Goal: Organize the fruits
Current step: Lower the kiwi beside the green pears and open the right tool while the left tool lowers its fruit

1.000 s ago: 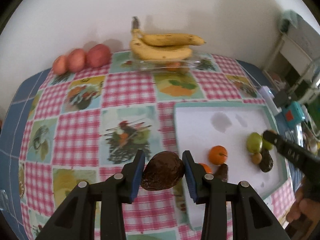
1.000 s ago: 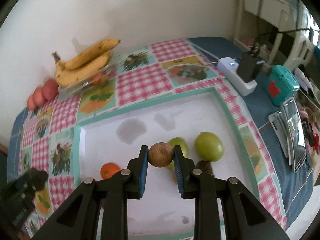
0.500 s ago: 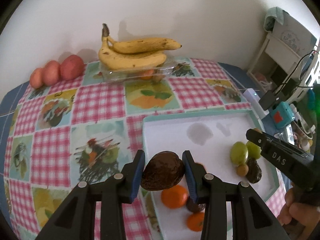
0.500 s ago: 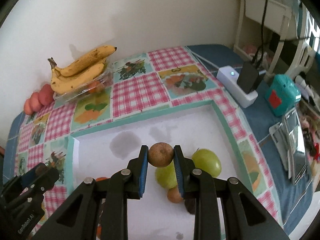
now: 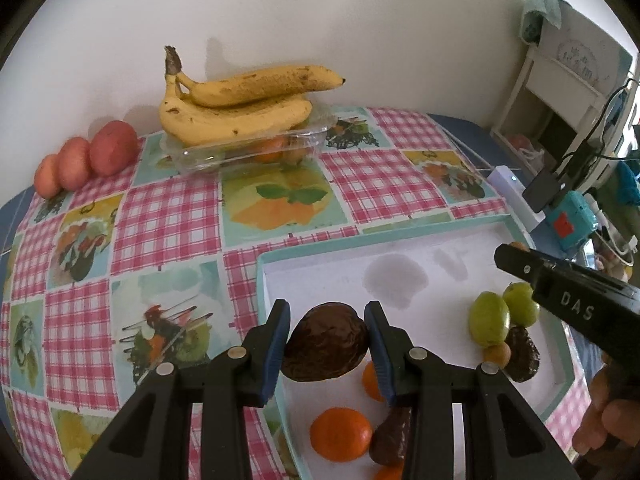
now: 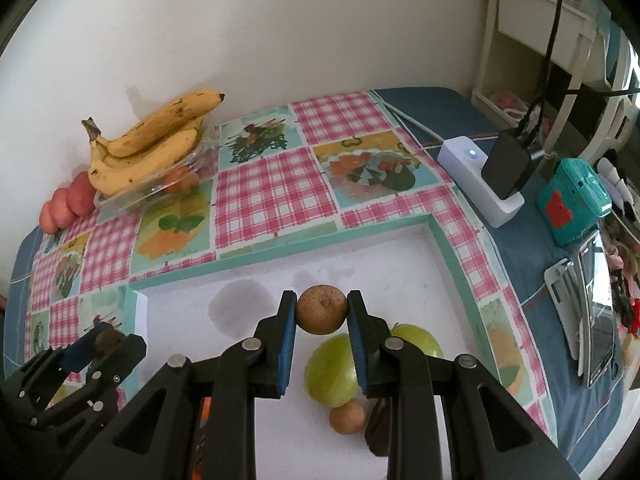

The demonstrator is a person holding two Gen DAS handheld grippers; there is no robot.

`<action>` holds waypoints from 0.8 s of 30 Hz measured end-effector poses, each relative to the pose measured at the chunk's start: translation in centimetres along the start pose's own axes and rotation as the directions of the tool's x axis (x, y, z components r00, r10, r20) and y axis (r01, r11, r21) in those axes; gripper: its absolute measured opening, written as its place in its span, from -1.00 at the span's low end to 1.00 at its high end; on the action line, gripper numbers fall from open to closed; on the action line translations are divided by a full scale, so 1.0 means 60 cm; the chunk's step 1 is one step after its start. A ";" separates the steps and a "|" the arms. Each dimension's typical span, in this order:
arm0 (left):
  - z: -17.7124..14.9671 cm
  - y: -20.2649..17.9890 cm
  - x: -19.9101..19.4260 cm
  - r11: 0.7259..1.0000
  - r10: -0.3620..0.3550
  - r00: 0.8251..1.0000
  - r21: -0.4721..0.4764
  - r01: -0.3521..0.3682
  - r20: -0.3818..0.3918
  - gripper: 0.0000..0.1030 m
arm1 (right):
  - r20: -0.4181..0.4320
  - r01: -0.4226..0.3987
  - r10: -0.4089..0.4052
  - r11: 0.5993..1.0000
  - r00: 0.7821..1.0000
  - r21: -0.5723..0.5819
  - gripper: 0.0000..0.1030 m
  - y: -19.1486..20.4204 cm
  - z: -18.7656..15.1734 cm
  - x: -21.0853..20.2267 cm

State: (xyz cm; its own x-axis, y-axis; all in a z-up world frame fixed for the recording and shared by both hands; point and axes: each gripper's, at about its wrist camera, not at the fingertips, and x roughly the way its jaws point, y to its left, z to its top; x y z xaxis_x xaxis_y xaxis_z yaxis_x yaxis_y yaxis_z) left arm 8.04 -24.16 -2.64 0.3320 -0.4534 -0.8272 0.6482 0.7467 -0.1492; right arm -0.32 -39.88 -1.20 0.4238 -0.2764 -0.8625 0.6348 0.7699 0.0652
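The left claw (image 5: 326, 346) pinches a dark avocado (image 5: 325, 344), held above the tray's near-left part; the right claw (image 6: 322, 316) pinches a small brown fruit (image 6: 321, 314) above the tray's (image 6: 400, 256) middle. I judge the sorting partly done: bananas (image 5: 236, 108) lie on a clear box (image 5: 248, 148) of small orange fruit at the far wall, and three red apples (image 5: 84, 156) sit in a row to its left. Left in the tray: two green fruits (image 5: 502, 316), another small brown fruit (image 6: 347, 416), a dark fruit (image 5: 520, 354) and oranges (image 5: 340, 434) near; both held fruits have yet to be set down. The right claw's side reads "DAS" (image 5: 576, 306); no other writing is legible.
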 end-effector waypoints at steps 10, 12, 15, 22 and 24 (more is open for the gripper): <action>0.017 -0.003 0.035 1.000 -0.006 1.000 0.014 0.007 -0.013 -0.20 | -0.024 0.009 -0.010 1.000 1.000 -0.011 -0.49 -0.006 0.011 0.036; 0.018 -0.001 0.041 1.000 -0.010 1.000 0.007 0.010 -0.019 -0.20 | -0.035 0.010 -0.010 1.000 0.999 -0.010 -0.49 -0.006 0.011 0.046; 0.018 -0.005 0.045 1.000 -0.014 1.000 0.015 0.014 -0.027 -0.20 | -0.049 0.015 -0.015 1.000 0.999 -0.019 -0.49 -0.004 0.008 0.059; 0.011 -0.014 0.061 0.999 -0.007 0.998 0.037 0.010 -0.061 -0.20 | -0.104 0.018 -0.021 0.999 0.994 -0.027 -0.49 -0.003 -0.009 0.097; 0.008 -0.013 0.067 0.999 -0.002 0.997 0.034 0.005 -0.074 -0.20 | -0.115 0.019 -0.022 0.999 0.993 -0.026 -0.49 -0.004 -0.015 0.105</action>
State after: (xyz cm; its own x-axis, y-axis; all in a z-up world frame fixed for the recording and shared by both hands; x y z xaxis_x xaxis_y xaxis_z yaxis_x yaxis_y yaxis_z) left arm 9.22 -26.78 -5.57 0.2789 -0.4181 -0.8646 0.6725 0.7277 -0.1350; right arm 1.64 -41.31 -7.10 0.3330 -0.2253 -0.9156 0.6255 0.7794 0.0357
